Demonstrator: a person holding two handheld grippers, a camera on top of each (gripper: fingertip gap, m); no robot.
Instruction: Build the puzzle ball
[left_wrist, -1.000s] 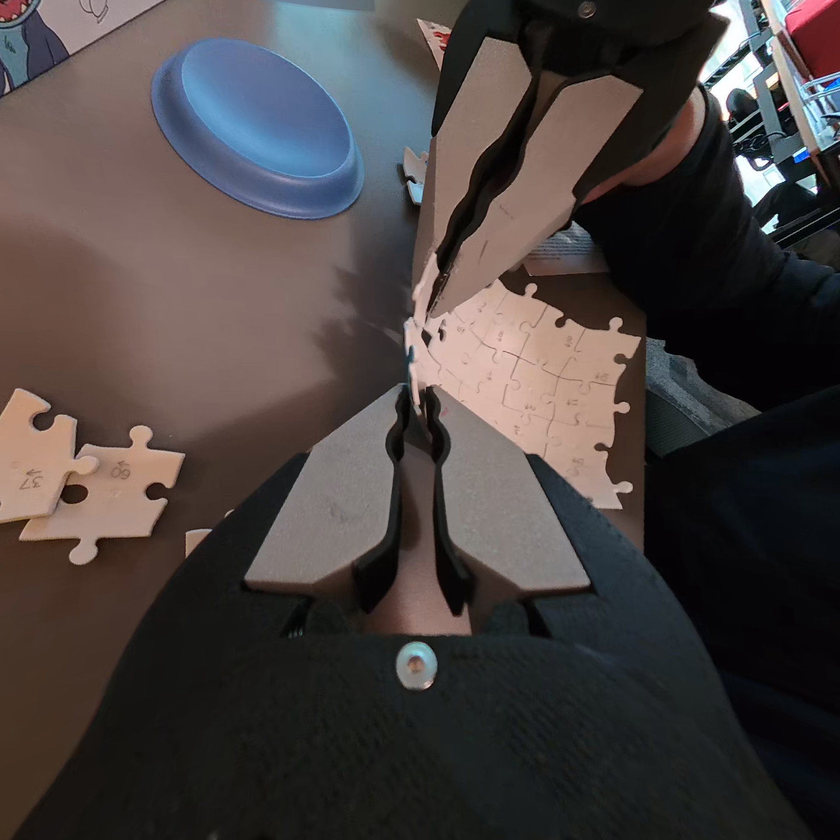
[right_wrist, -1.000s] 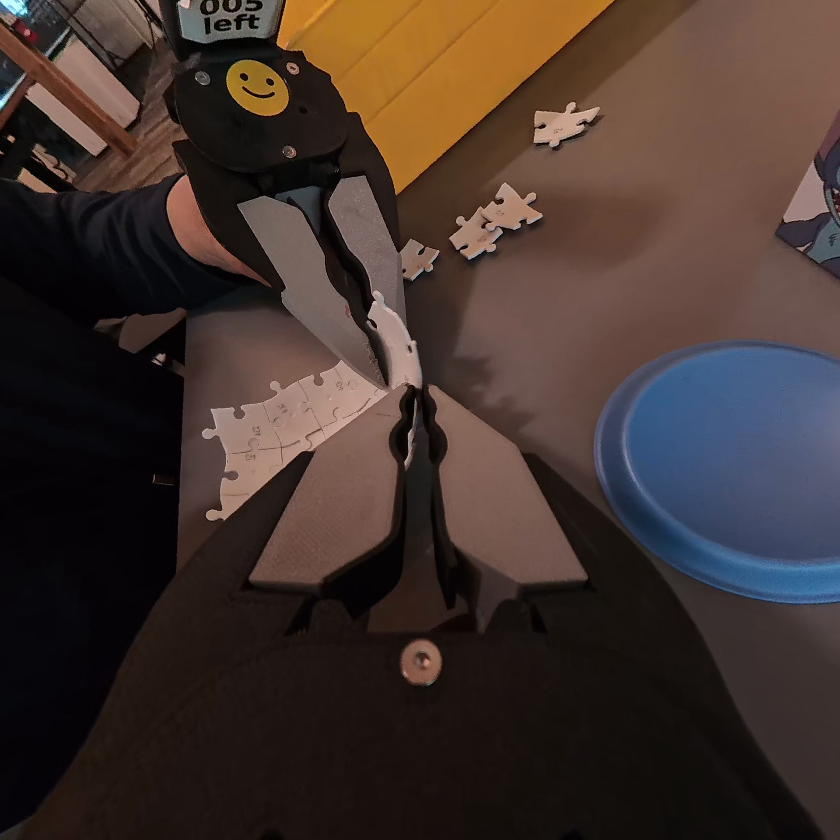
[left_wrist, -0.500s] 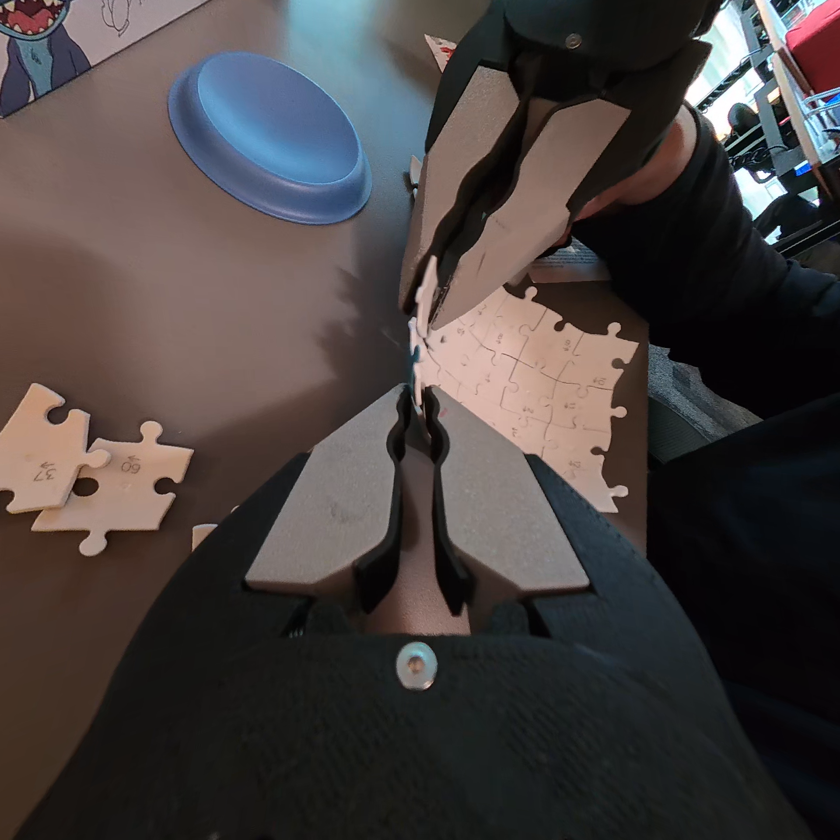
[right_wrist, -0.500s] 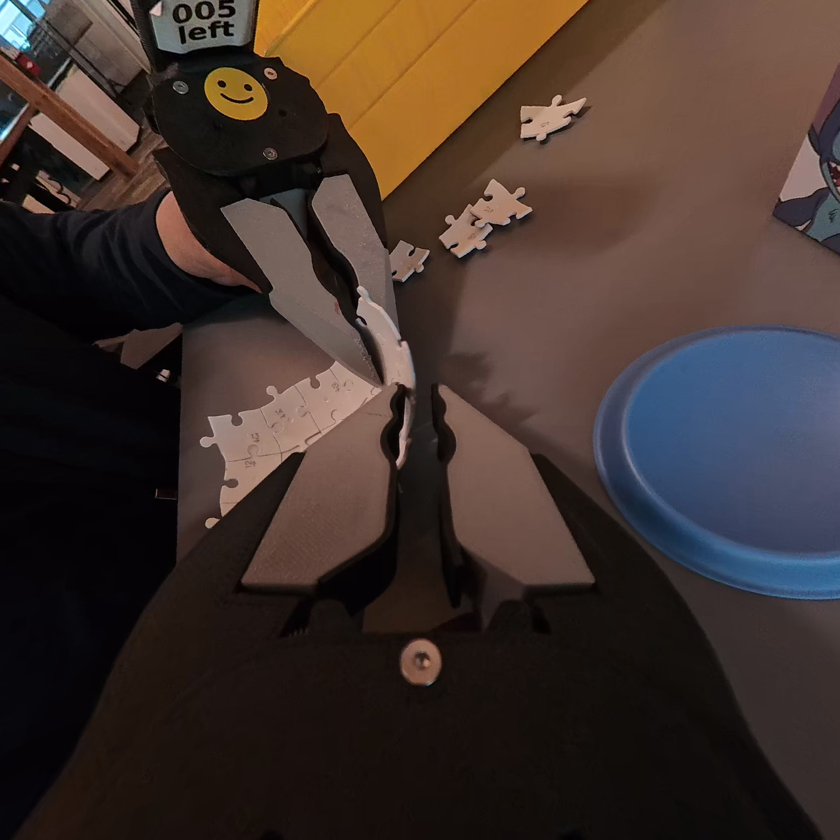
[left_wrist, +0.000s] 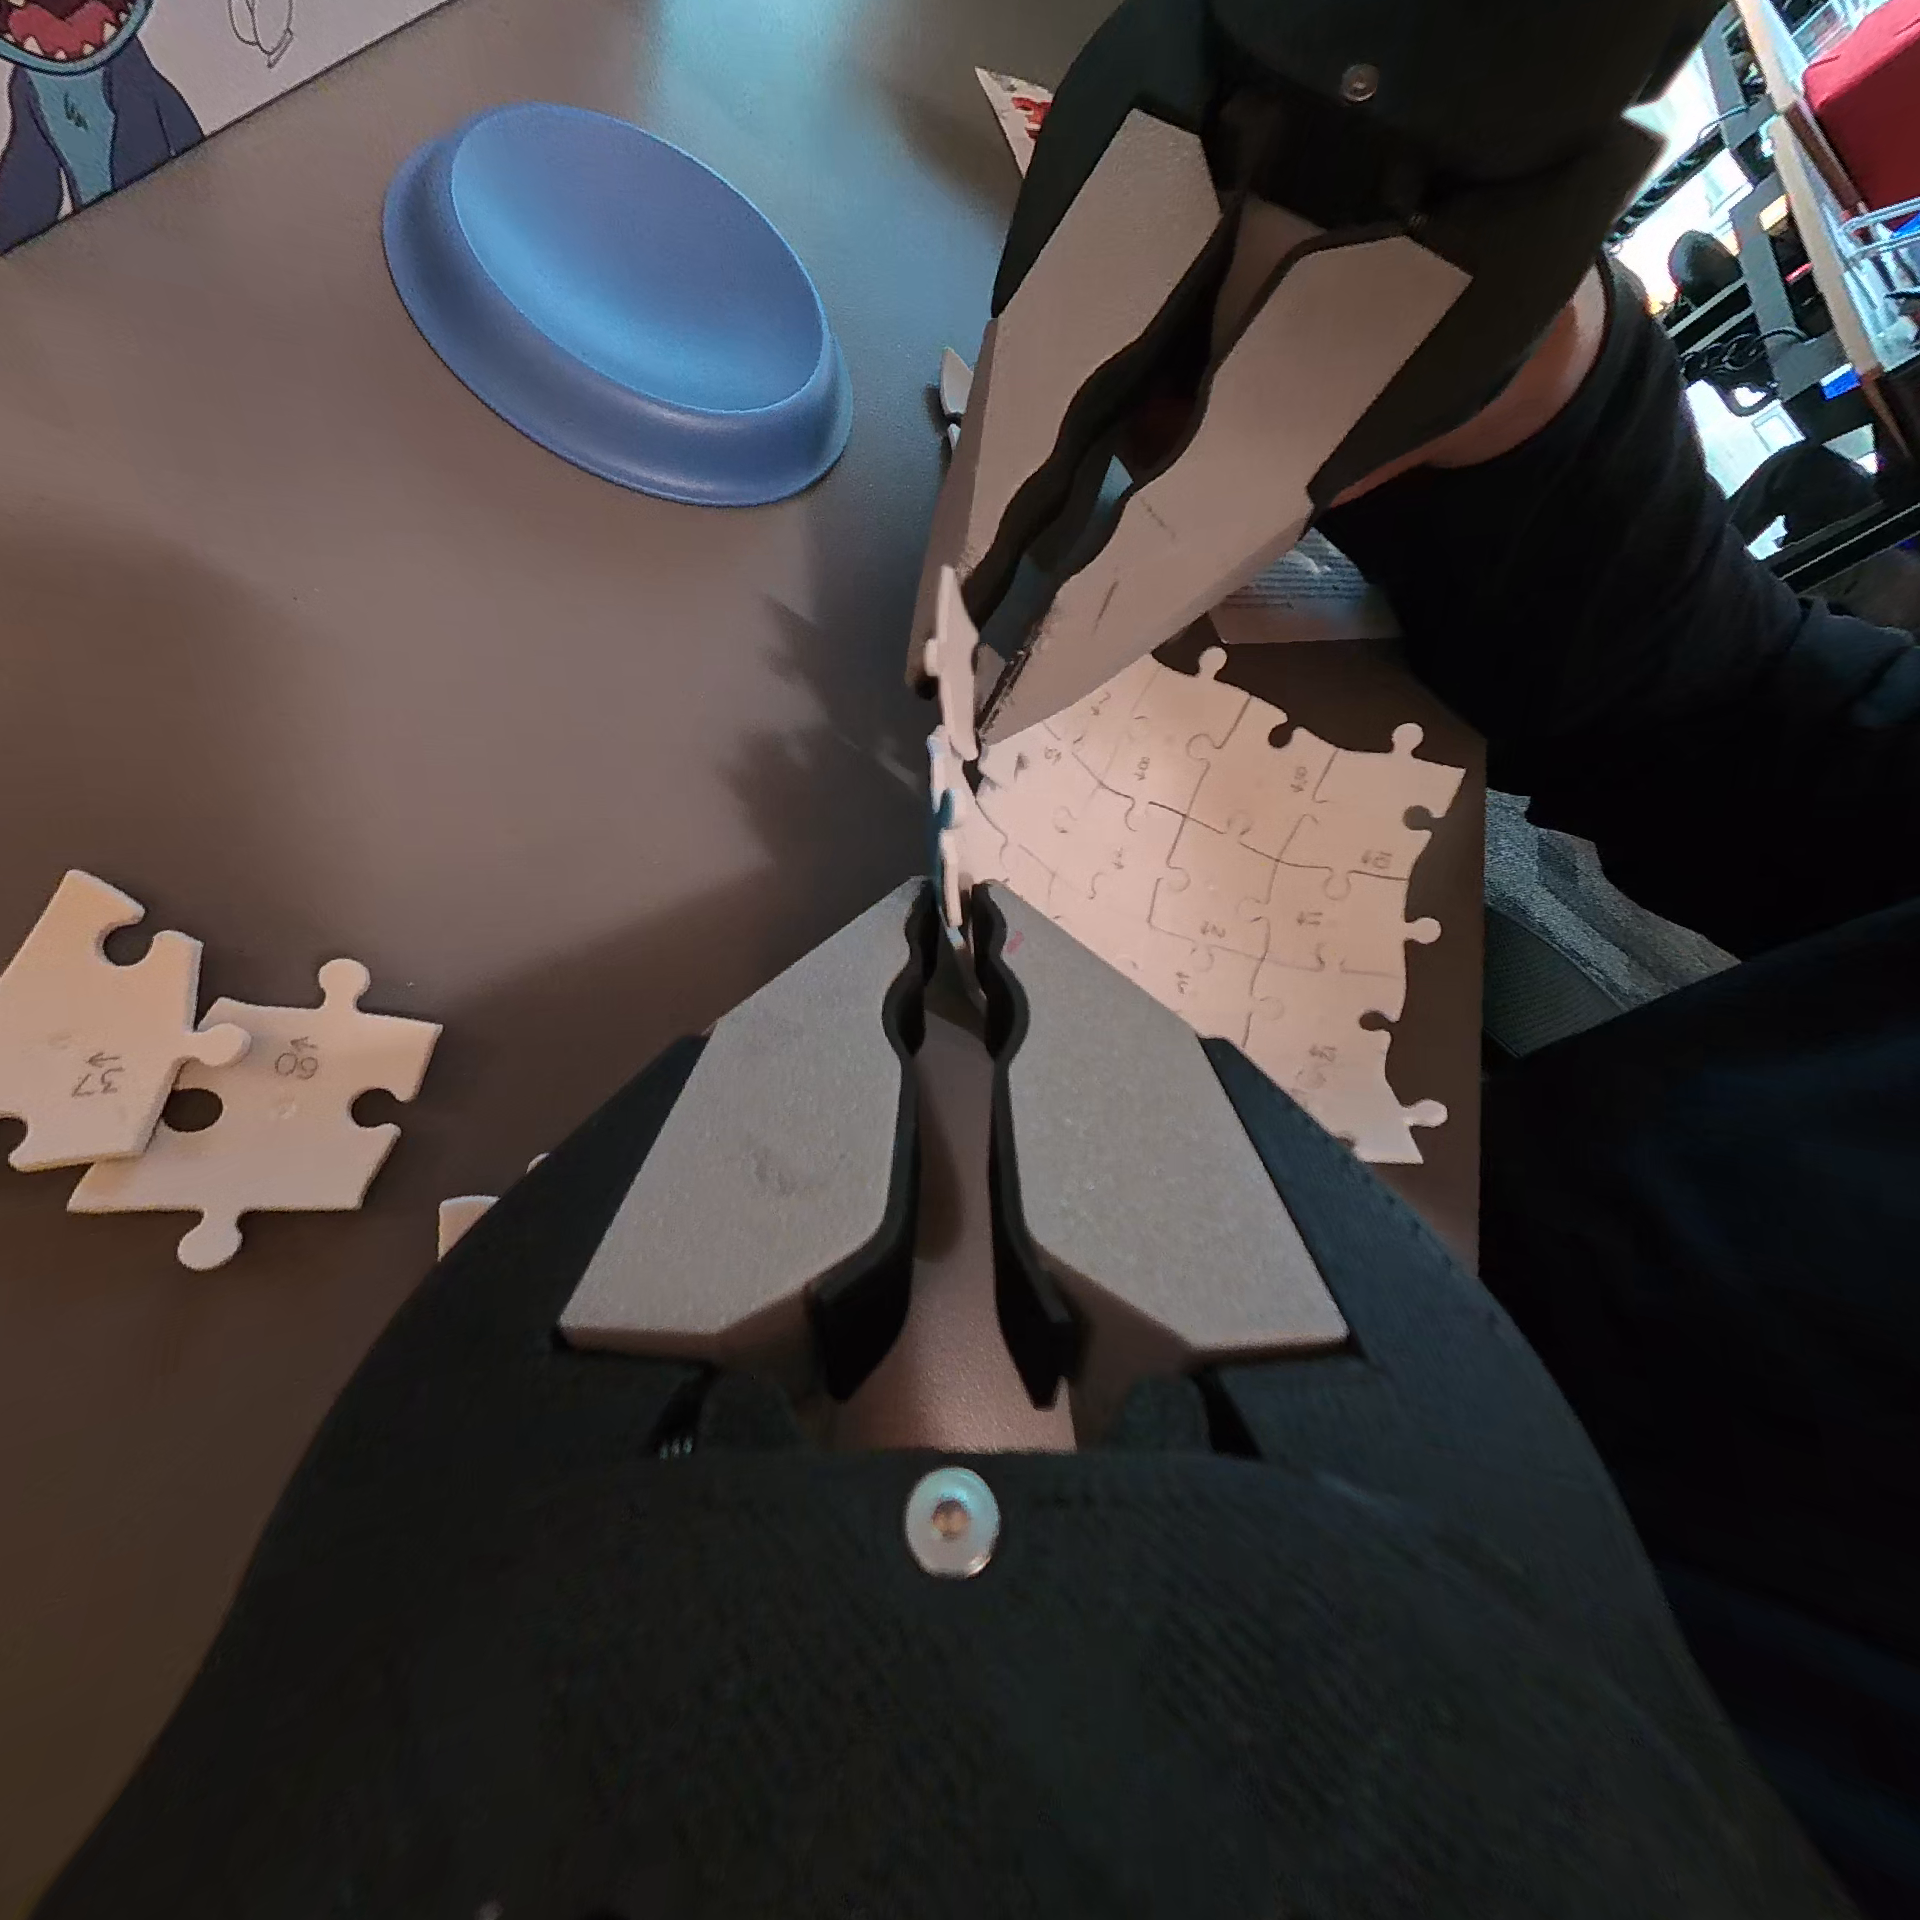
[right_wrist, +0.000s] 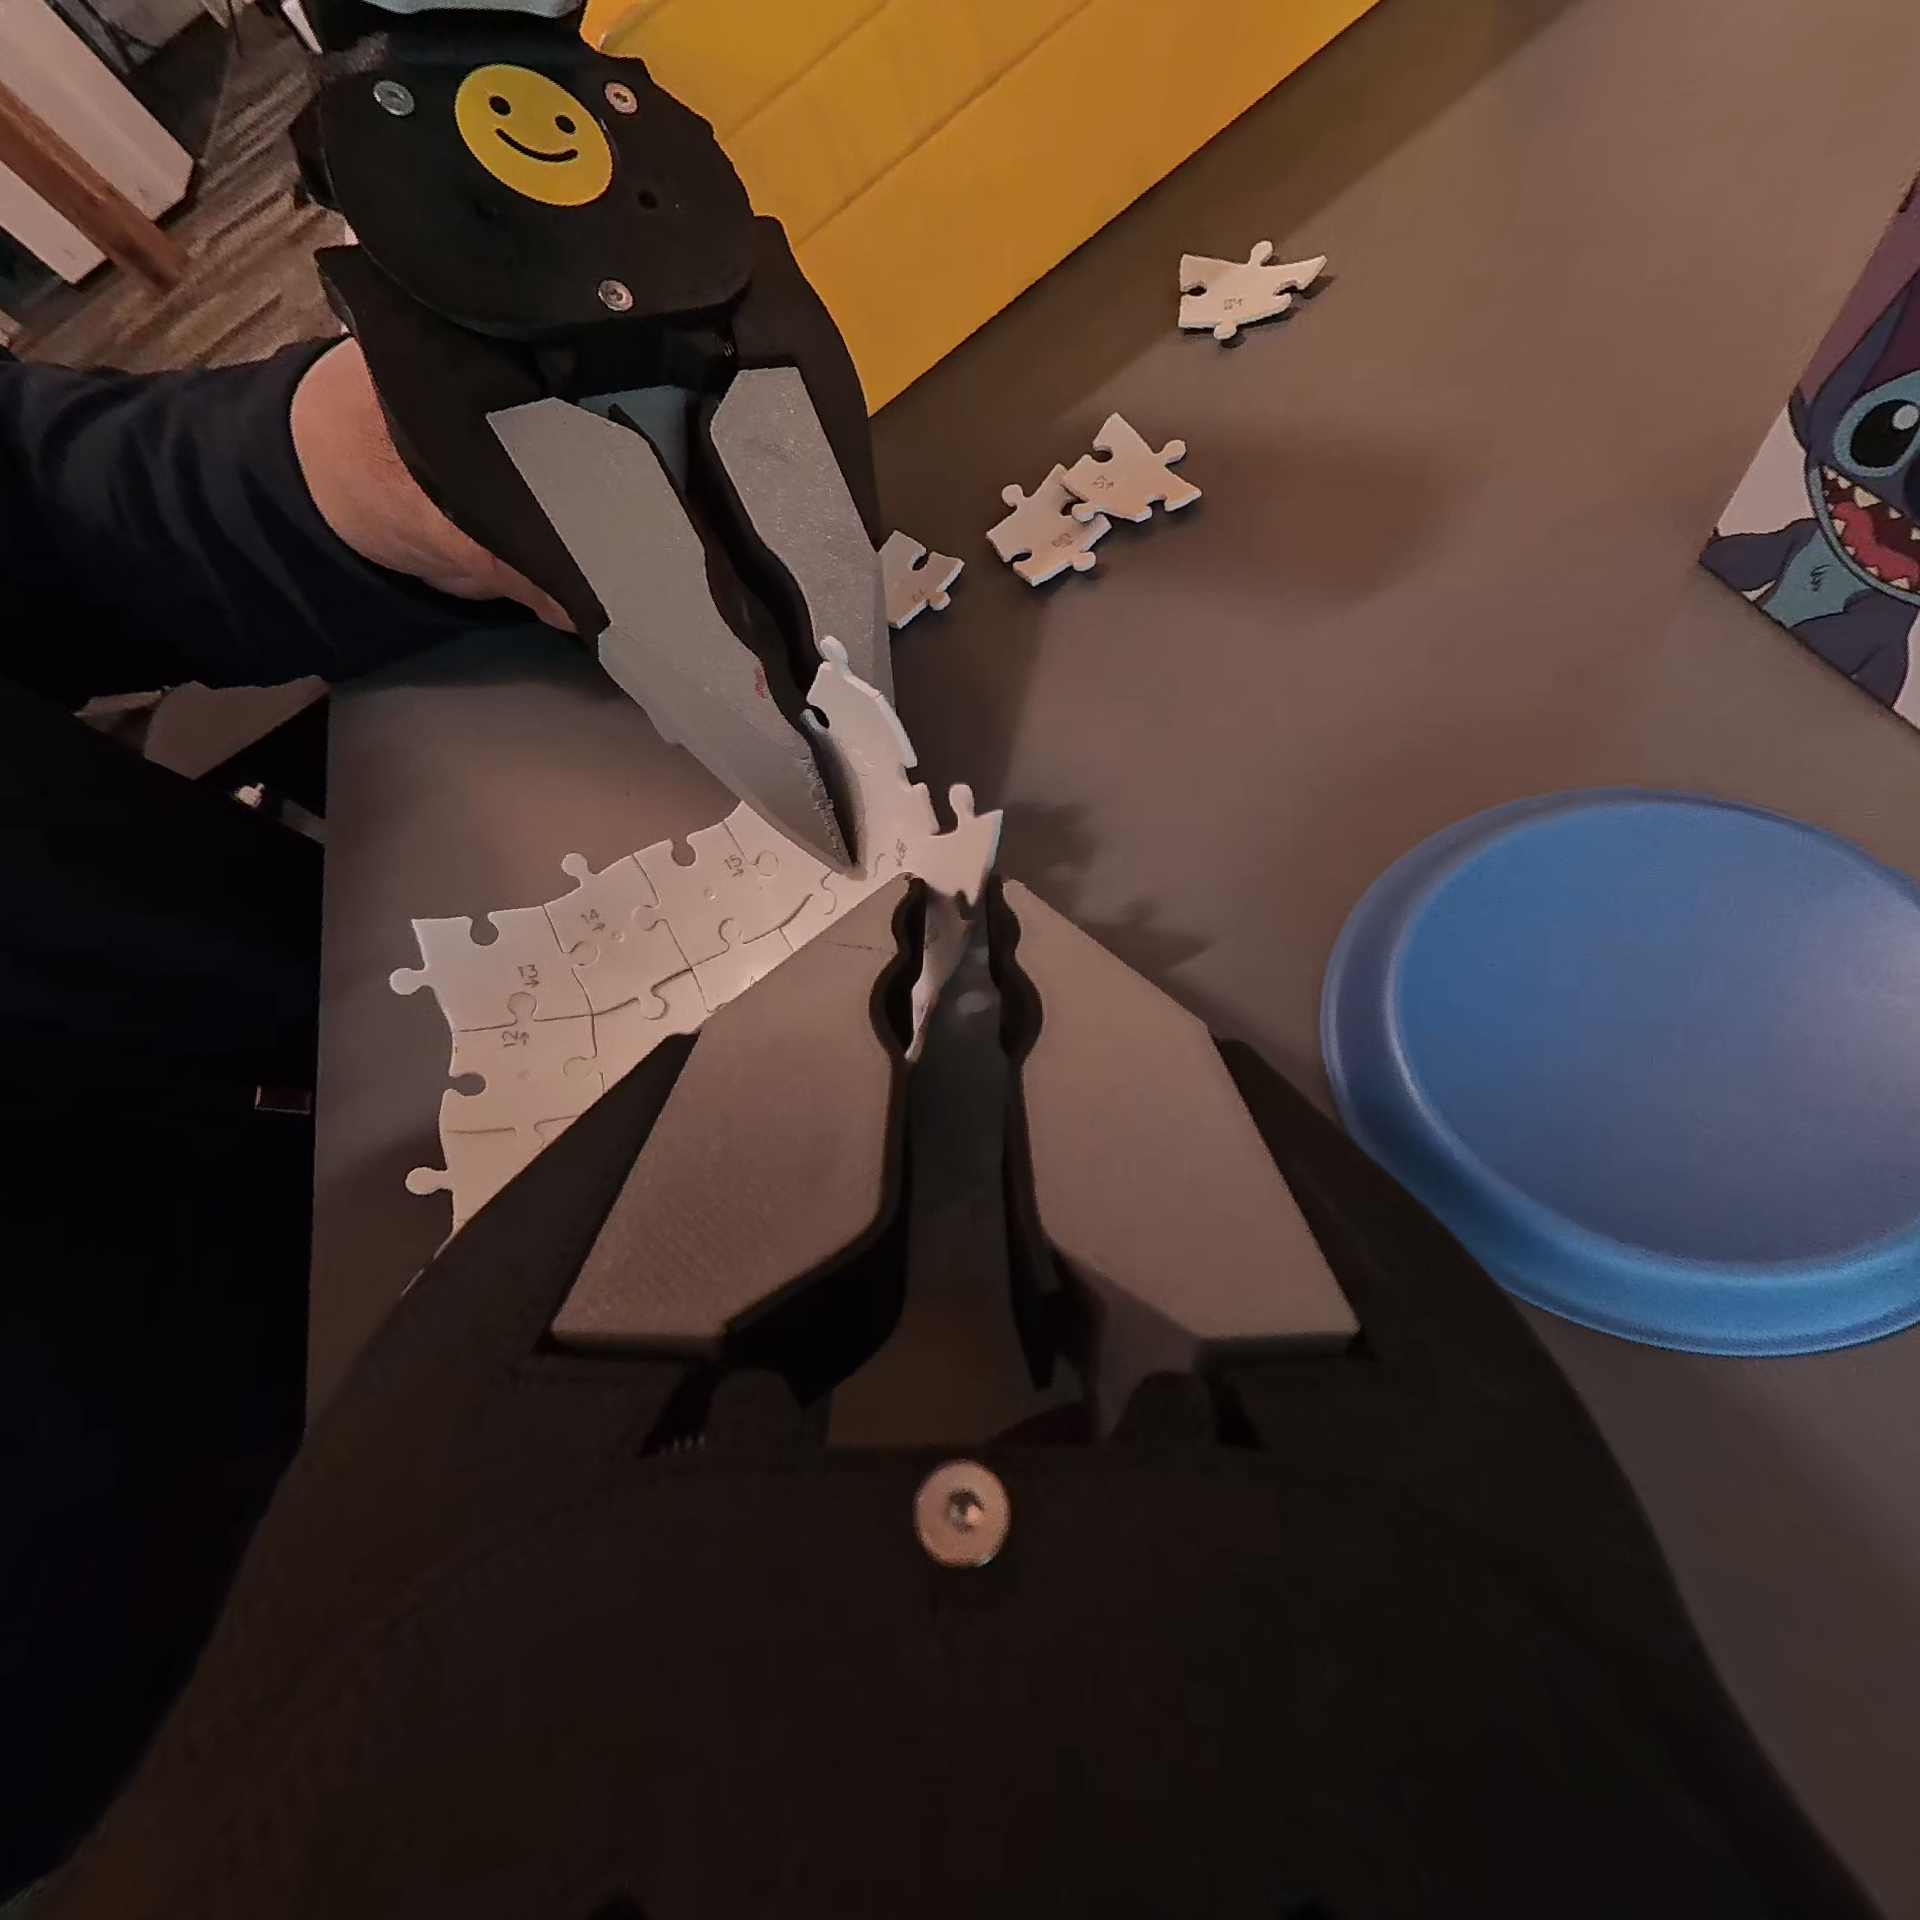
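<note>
A curved sheet of joined white puzzle pieces (left_wrist: 1226, 862) is lifted at one edge above the dark table (left_wrist: 416, 675); it also shows in the right wrist view (right_wrist: 623, 935). My left gripper (left_wrist: 956, 914) is shut on that raised edge, and the right wrist view shows its tips (right_wrist: 842, 831) pinching the sheet. My right gripper (right_wrist: 954, 894) is open. A white piece (right_wrist: 966, 842) at the sheet's edge stands between its fingers, leaning on the left finger, with a gap at the right one. The left wrist view shows this gripper (left_wrist: 961, 686) coming from above with the piece (left_wrist: 951, 644).
A blue upturned dish (left_wrist: 623, 301) lies on the table; it also shows in the right wrist view (right_wrist: 1642, 1060). Loose white pieces (left_wrist: 249, 1101) lie at the left, with more (right_wrist: 1101, 499) beyond the grippers. A picture box (right_wrist: 1849, 499) and a yellow surface (right_wrist: 987, 135) are farther off. Less than 4 cm separates the two grippers' tips.
My right gripper's jaws were shut on the white piece and have opened; the piece now stands loose between them. My left gripper has kept its hold on the sheet.
</note>
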